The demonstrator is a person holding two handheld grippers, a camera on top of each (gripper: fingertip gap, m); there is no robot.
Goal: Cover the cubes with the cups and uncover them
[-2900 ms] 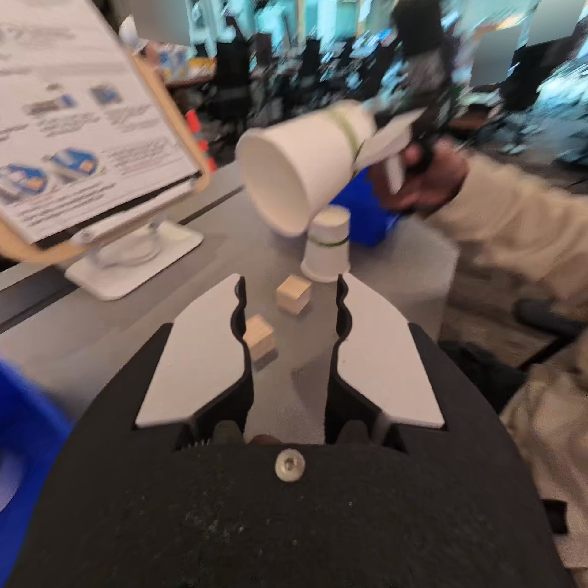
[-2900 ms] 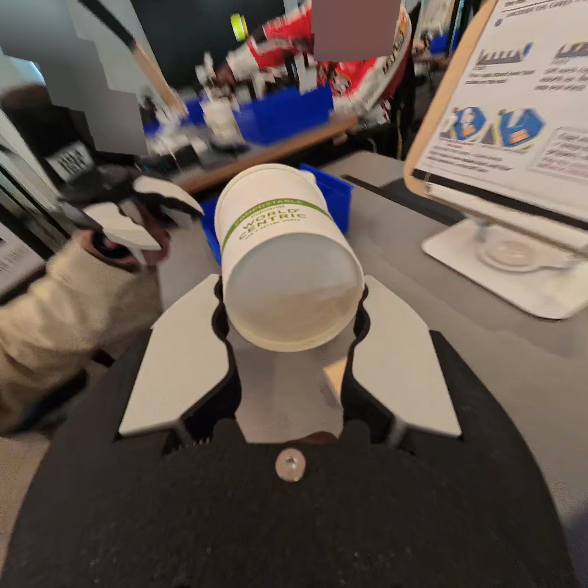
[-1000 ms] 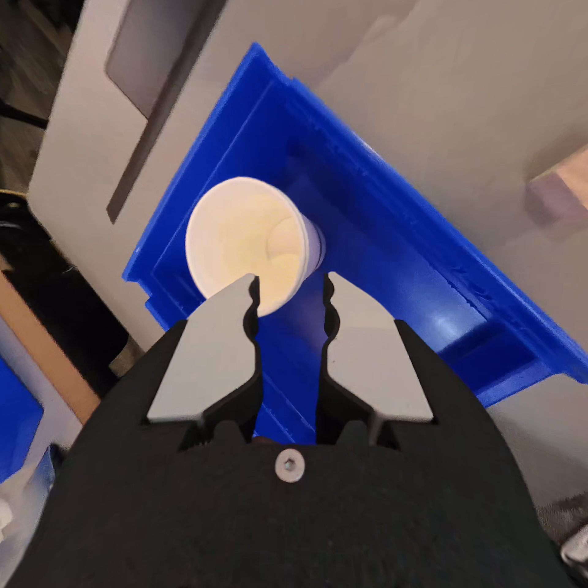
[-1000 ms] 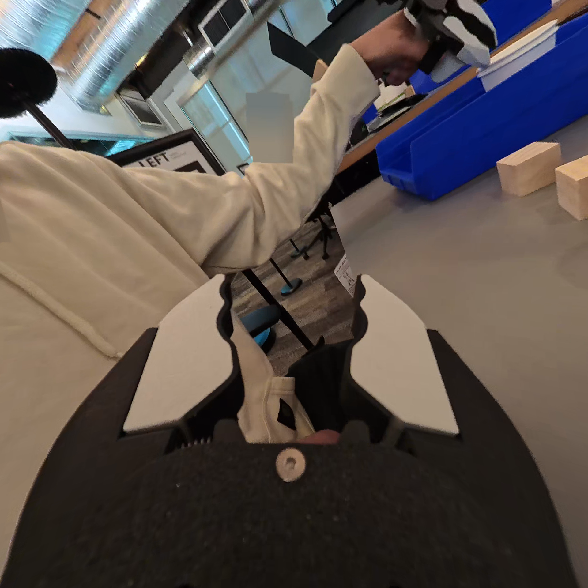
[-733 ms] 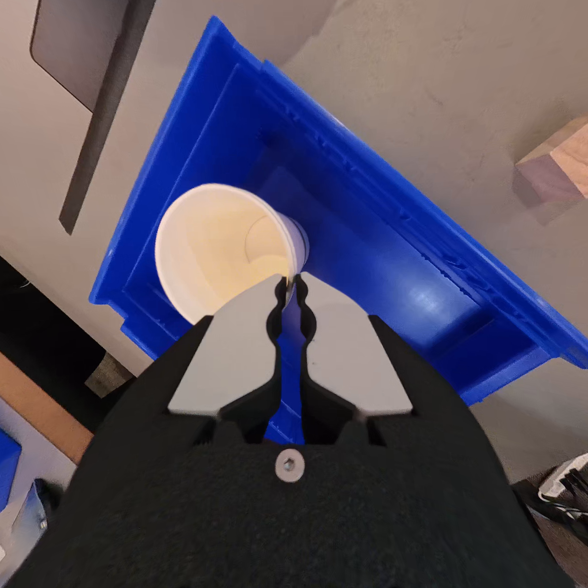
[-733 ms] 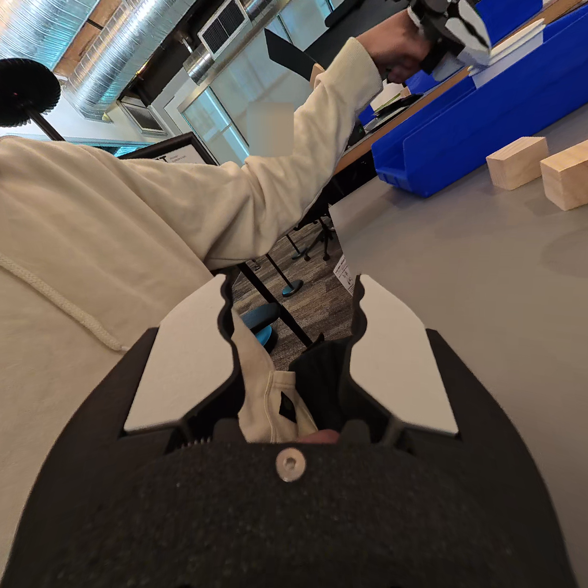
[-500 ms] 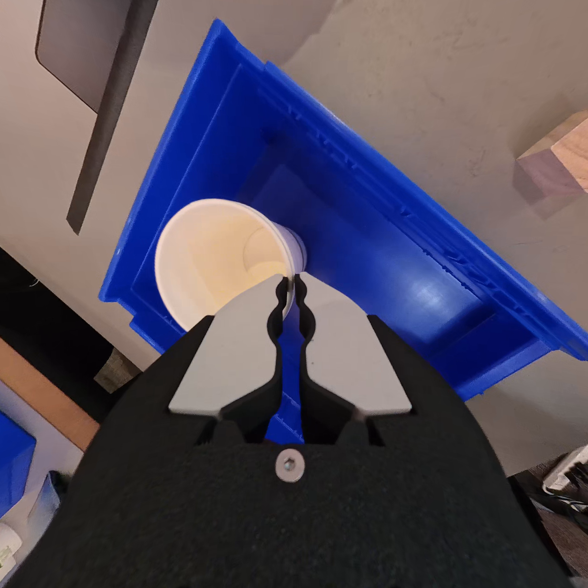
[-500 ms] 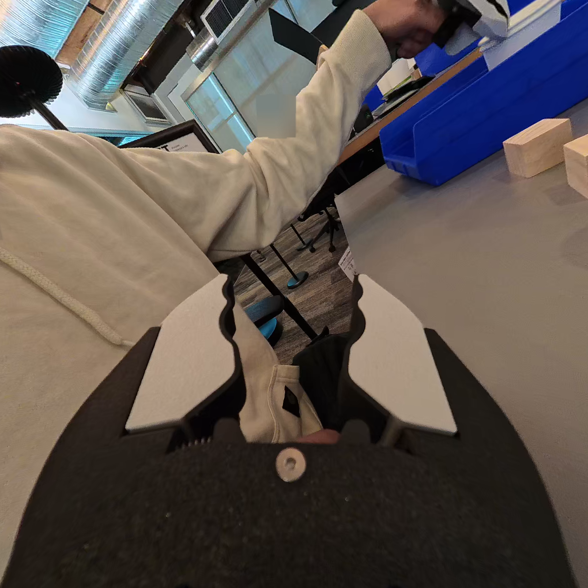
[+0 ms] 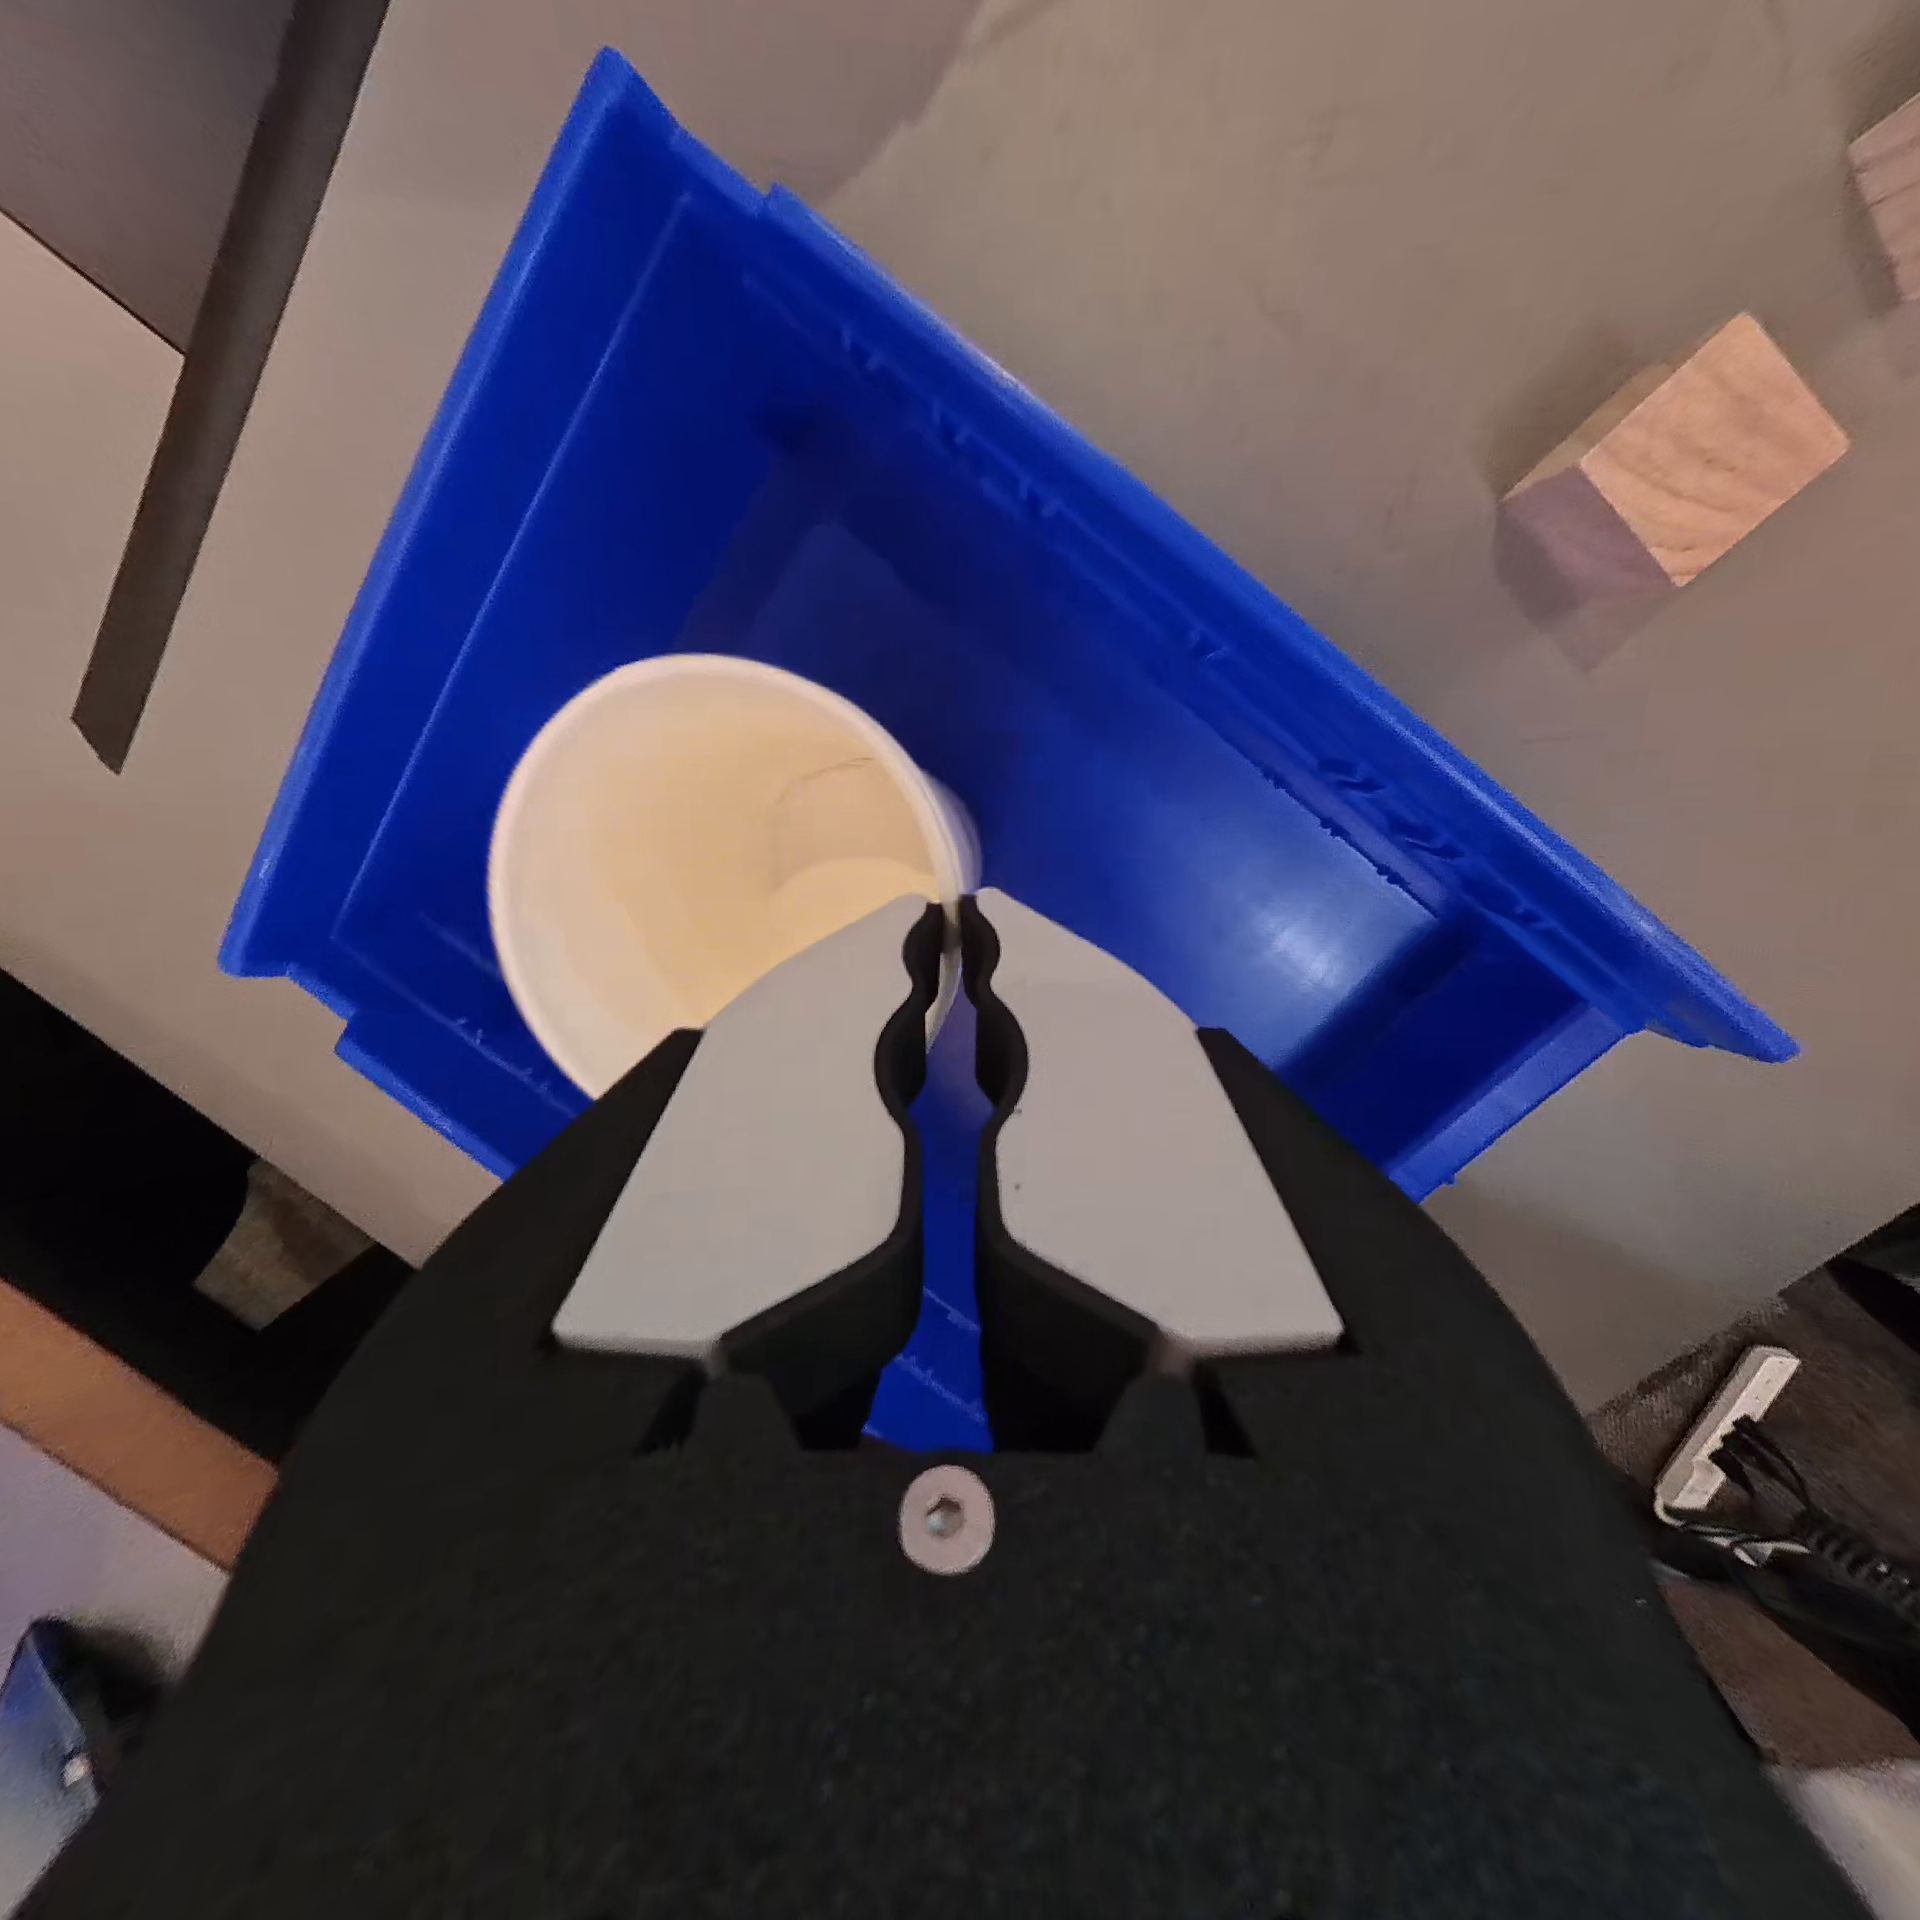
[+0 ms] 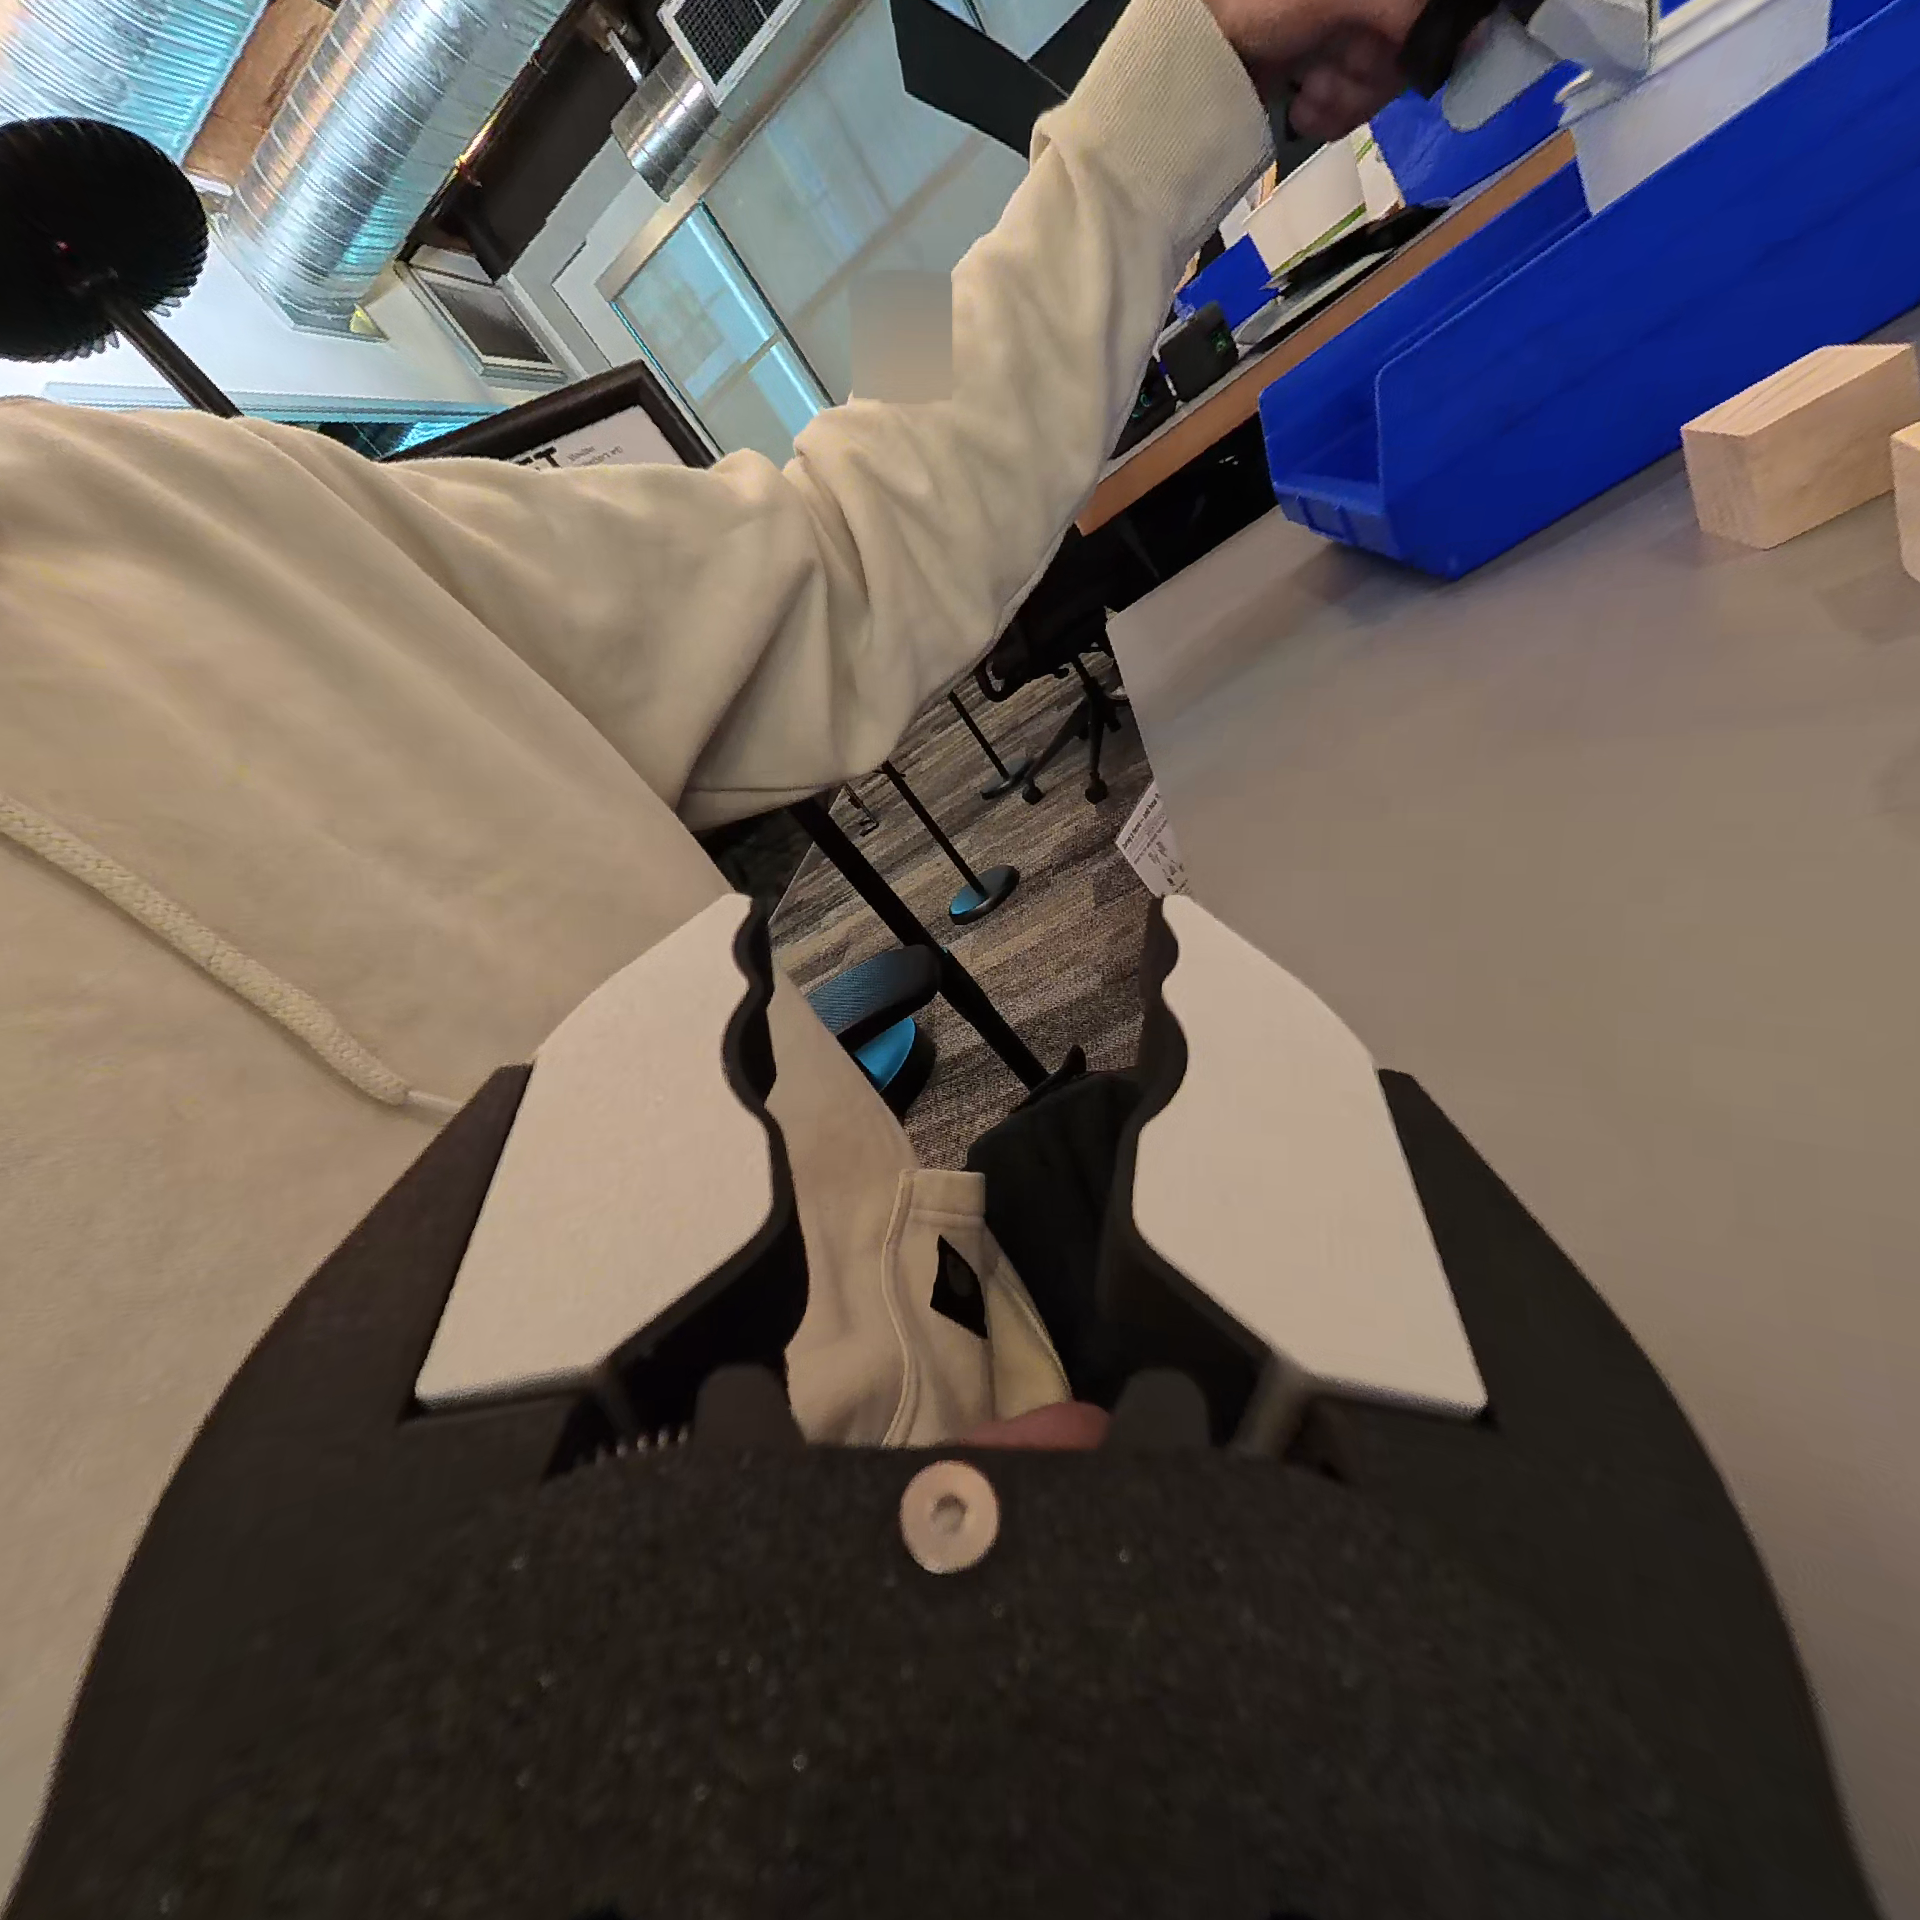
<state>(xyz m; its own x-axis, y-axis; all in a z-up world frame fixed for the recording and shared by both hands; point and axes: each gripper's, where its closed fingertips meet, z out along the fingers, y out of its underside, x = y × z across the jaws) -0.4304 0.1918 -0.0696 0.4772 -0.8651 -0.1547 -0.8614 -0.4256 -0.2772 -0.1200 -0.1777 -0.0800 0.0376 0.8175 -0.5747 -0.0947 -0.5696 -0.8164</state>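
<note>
My left gripper [image 9: 951, 914] is shut on the rim of a white paper cup [image 9: 707, 862]. The cup is mouth-up over the blue bin [image 9: 1143, 644]. One wooden cube [image 9: 1673, 488] lies on the grey table right of the bin, and the edge of a second cube [image 9: 1891, 208] shows at the top right. My right gripper [image 10: 958, 920] is open and empty, low by the table's near edge and pointing at the person's cream sweatshirt [image 10: 364, 727]. The right wrist view shows both cubes, one whole [image 10: 1797, 457] and one at the frame edge [image 10: 1910, 499], beside the bin [image 10: 1558, 343].
The person's sleeve [image 10: 935, 416] reaches across to the bin. A power strip [image 9: 1725, 1434] lies on the floor past the table edge. A slot [image 9: 208, 343] is cut in the table behind the bin. Chair and stand bases [image 10: 982, 894] are on the carpet.
My left gripper has shut on the cup's rim and drawn back a little from the bin with the cup. My right gripper stays open and has barely moved.
</note>
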